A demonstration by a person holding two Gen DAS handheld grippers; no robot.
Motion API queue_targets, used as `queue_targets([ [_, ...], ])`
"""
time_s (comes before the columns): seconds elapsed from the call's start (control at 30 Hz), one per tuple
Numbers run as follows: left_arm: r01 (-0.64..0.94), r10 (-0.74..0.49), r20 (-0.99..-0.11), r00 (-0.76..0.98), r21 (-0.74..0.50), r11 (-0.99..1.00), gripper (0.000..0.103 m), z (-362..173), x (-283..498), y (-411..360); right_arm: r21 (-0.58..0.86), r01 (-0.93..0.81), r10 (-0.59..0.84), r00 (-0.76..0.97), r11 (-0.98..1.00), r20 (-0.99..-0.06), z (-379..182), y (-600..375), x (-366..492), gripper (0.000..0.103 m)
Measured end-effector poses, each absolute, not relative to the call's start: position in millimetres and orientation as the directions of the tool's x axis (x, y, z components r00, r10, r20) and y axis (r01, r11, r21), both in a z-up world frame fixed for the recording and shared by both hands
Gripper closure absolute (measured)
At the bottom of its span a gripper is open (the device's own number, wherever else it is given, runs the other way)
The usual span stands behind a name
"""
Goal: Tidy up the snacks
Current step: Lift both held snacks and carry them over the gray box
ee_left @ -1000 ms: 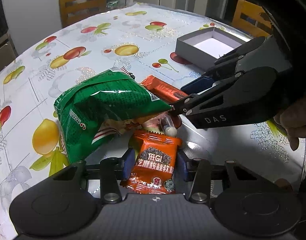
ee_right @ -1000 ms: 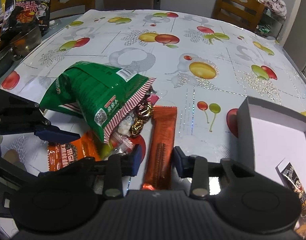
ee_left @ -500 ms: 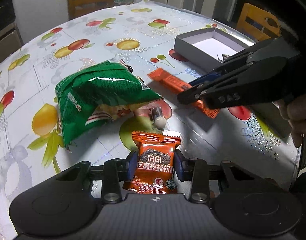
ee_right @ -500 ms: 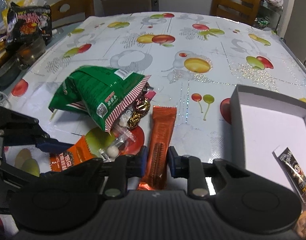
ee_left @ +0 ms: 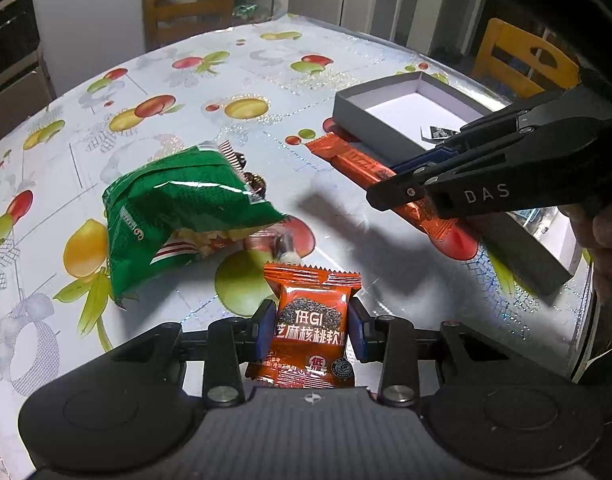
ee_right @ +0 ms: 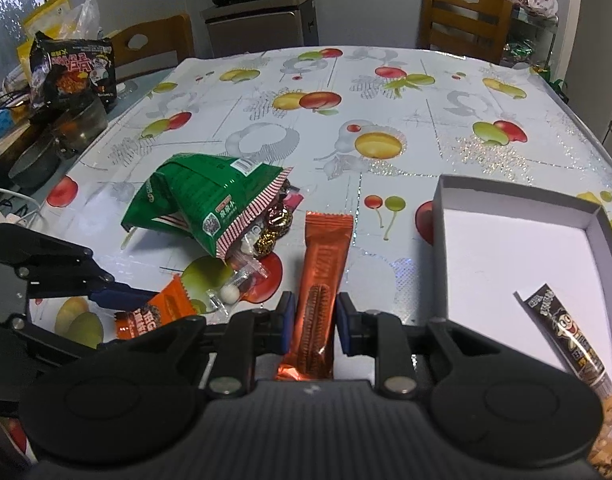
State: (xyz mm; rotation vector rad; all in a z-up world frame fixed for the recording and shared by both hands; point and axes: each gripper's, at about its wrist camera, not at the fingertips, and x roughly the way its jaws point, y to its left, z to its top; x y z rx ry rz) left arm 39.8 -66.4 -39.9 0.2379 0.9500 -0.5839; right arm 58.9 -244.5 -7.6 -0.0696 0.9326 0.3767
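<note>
Both grippers carry a snack clear of the fruit-print tablecloth [ee_right: 385, 92], which suggests a two-handed transfer toward the grey open box [ee_right: 513, 200] standing on the right side of the table. Largest of the goods is the green snack bag [ee_right: 210, 196], lying on its side with its torn, striped mouth facing the grippers, so small wrapped sweets [ee_right: 272, 226] have spilled out just beside it. Next in size, the long orange bar [ee_right: 321, 280] is pinched across its width in the right gripper [ee_right: 310, 322], its far end sticking out ahead; held that way it could probably be laid flat in the box beside the dark stick packet [ee_right: 565, 340] already inside. Smaller again, the square orange cake packet [ee_left: 311, 320] is squeezed at its sides by the left gripper [ee_left: 311, 330], label up. Smallest, a clear-wrapped white ball candy [ee_right: 230, 293] lies loose on the cloth between the two tools.
</note>
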Motion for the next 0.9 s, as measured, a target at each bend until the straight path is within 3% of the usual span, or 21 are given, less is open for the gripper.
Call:
queue_targets([
  [0.9,0.594,-0.393,-0.791,0.470,-0.046,0.803,0.065,-20,43,-120,0.121,-0.289,0.278,0.599,0.950,-0.751,23,-301,38,0.082],
])
